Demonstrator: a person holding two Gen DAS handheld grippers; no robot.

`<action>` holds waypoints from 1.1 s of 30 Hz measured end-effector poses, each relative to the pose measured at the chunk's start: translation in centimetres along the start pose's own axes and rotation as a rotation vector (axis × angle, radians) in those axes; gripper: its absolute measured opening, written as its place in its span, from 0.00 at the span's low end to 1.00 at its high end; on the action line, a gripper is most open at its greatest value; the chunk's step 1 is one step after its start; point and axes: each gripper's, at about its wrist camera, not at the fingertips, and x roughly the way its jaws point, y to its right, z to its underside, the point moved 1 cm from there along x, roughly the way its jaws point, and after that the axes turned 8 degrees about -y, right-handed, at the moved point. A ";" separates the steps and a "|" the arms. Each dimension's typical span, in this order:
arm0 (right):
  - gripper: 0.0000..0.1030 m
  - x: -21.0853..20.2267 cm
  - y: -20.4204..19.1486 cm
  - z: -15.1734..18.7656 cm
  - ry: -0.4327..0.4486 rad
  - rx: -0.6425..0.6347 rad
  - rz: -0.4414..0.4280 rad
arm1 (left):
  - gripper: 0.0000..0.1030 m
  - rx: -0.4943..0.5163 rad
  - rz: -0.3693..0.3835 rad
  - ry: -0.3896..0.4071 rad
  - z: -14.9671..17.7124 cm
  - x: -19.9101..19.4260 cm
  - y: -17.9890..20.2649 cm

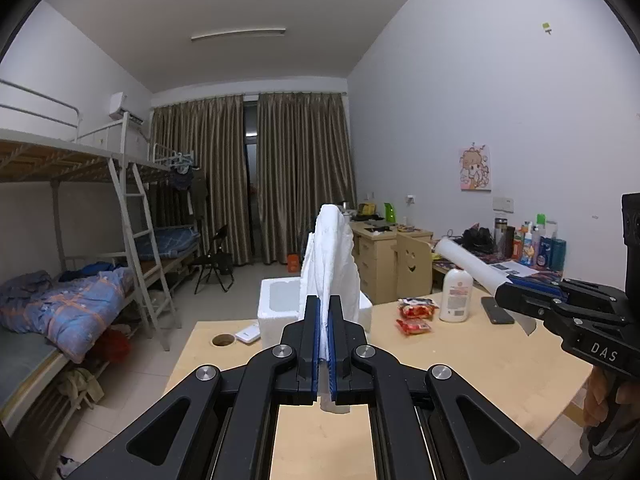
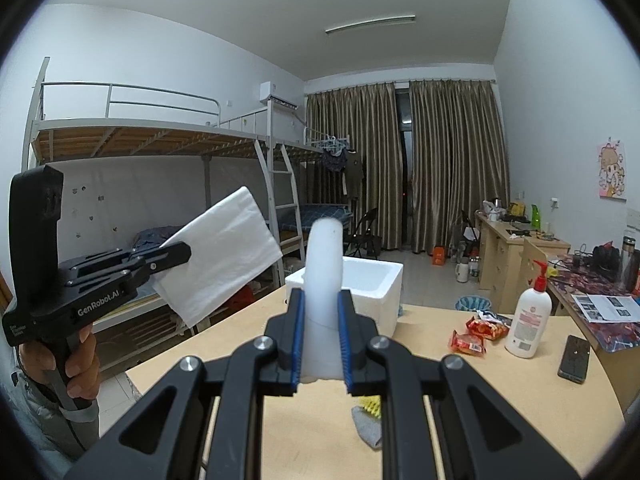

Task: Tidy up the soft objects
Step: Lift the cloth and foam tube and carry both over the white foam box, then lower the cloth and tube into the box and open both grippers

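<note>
closest to the lens, the left tool has its blue pads pinched nearly together on a folded white cloth, which stands up edge-on from the jaws toward twelve o'clock. the right tool is closed partway around a white rolled piece, thick enough to keep the jaws apart; it also rises straight ahead. both are held up in the air above the tabletop, apart from each other.

beyond them, near twelve o'clock, a white foam box sits open at the tabletop's far edge. at about two o'clock lie red snack packets, a lotion bottle and a phone. a grey scrap with something yellow lies just under the right tool.

the box looks like the likely home for these. to do this well, carry each piece over the opening before loosening the grip, lower it inside so it does not unfold, and release one side at a time.
</note>
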 end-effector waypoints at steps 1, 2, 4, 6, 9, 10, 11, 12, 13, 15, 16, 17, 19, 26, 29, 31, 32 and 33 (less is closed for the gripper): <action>0.18 0.4 0.2 -0.3 -0.003 0.000 -0.001 | 0.03 -0.003 -0.002 0.000 -0.2 0.4 -0.1; 0.18 0.7 0.3 -0.5 -0.004 0.002 -0.002 | 0.03 -0.003 -0.004 -0.004 -0.3 0.8 -0.2; 0.18 1.3 0.5 -0.8 -0.010 0.002 -0.006 | 0.03 -0.005 -0.006 -0.009 -0.8 1.6 -0.4; 0.18 1.9 0.6 -1.2 -0.017 0.000 -0.007 | 0.03 -0.006 -0.009 -0.011 -1.3 2.4 -0.8; 0.18 2.8 0.8 -1.9 -0.026 -0.003 -0.010 | 0.03 -0.003 -0.010 -0.013 -1.8 3.4 -1.0; 0.18 3.2 0.8 -2.2 -0.029 -0.004 -0.011 | 0.03 -0.001 -0.011 -0.015 -2.1 3.9 -1.1; 0.18 3.6 1.0 -2.4 -0.031 -0.003 -0.010 | 0.03 -0.001 -0.012 -0.015 -2.0 3.8 -1.2; 0.18 3.8 1.1 -2.5 -0.032 -0.003 -0.011 | 0.03 -0.002 -0.015 -0.019 -2.3 4.3 -1.3; 0.18 4.2 1.3 -2.8 -0.034 0.000 -0.012 | 0.03 -0.002 -0.017 -0.023 -2.4 4.7 -1.3; 0.18 4.7 1.5 -3.1 -0.038 0.000 -0.012 | 0.03 -0.004 -0.022 -0.027 -2.8 5.6 -1.6; 0.18 5.1 1.6 -3.2 -0.040 0.000 -0.013 | 0.03 -0.004 -0.024 -0.028 -3.0 6.0 -1.6; 0.18 5.4 1.7 -3.4 -0.043 0.002 -0.014 | 0.03 -0.005 -0.025 -0.030 -3.2 6.4 -1.8; 0.18 5.9 1.8 -3.6 -0.047 0.005 -0.019 | 0.03 -0.006 -0.031 -0.035 -3.6 7.3 -2.0; 0.18 7.8 2.3 -4.3 -0.070 0.009 -0.018 | 0.03 -0.012 -0.048 -0.056 -4.3 10.1 -2.8; 0.19 8.7 2.9 -4.6 -0.080 0.015 -0.011 | 0.03 -0.009 -0.051 -0.065 -4.7 11.3 -2.9; 0.18 9.4 3.2 -4.9 -0.086 0.027 -0.015 | 0.03 -0.006 -0.052 -0.068 -5.0 12.2 -2.9; 0.18 9.7 3.3 -5.0 -0.090 0.028 -0.016 | 0.03 -0.007 -0.053 -0.068 -5.1 12.4 -2.9; 0.19 10.0 3.3 -5.1 -0.093 0.029 -0.015 | 0.03 -0.008 -0.052 -0.068 -5.2 12.7 -2.9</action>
